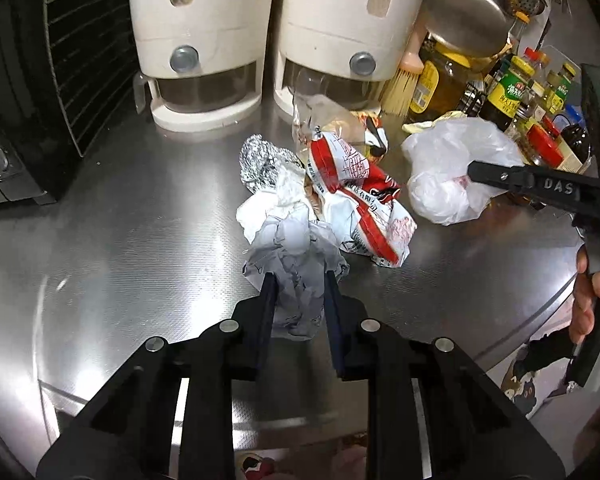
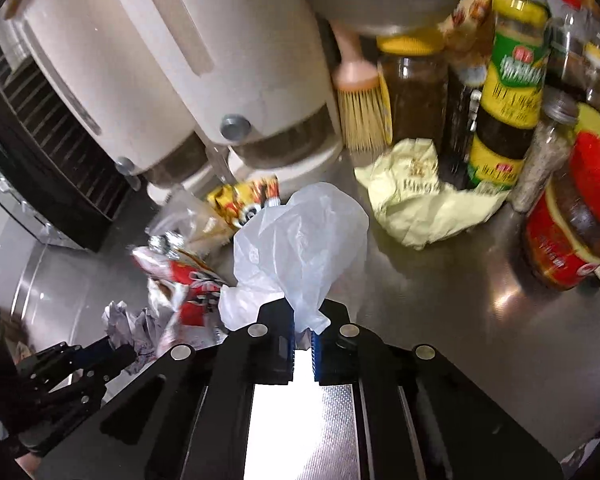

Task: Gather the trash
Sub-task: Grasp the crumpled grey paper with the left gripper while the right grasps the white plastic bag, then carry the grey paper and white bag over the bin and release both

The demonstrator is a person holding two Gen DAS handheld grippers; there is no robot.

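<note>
- The left claw is squeezed narrow on the crumpled paper. The paper sits right between its two fingers, on the shiny surface.
- The right claw is pinched almost shut on a thin fold of the white plastic bag. Most of the bag puffs up just past its tips.
- The red and white wrapper and the foil ball lie just beyond the left claw, touching the paper.
- What could go wrong: the paper is loose and springy, so I think it could slip out when lifted, or drag the wrapper along with it.
- The bag is thin and slick. Only a small bit is held, so it may slide free or tear.
- The jars stand close beside the right claw. A wide swing could knock one over.
- Only the right view shows the pale yellow wrapper lying past the bag, against the jars.
- Only the left view shows the person's hand on the right claw's handle, and the black oven far off to the left claw's side.
</note>
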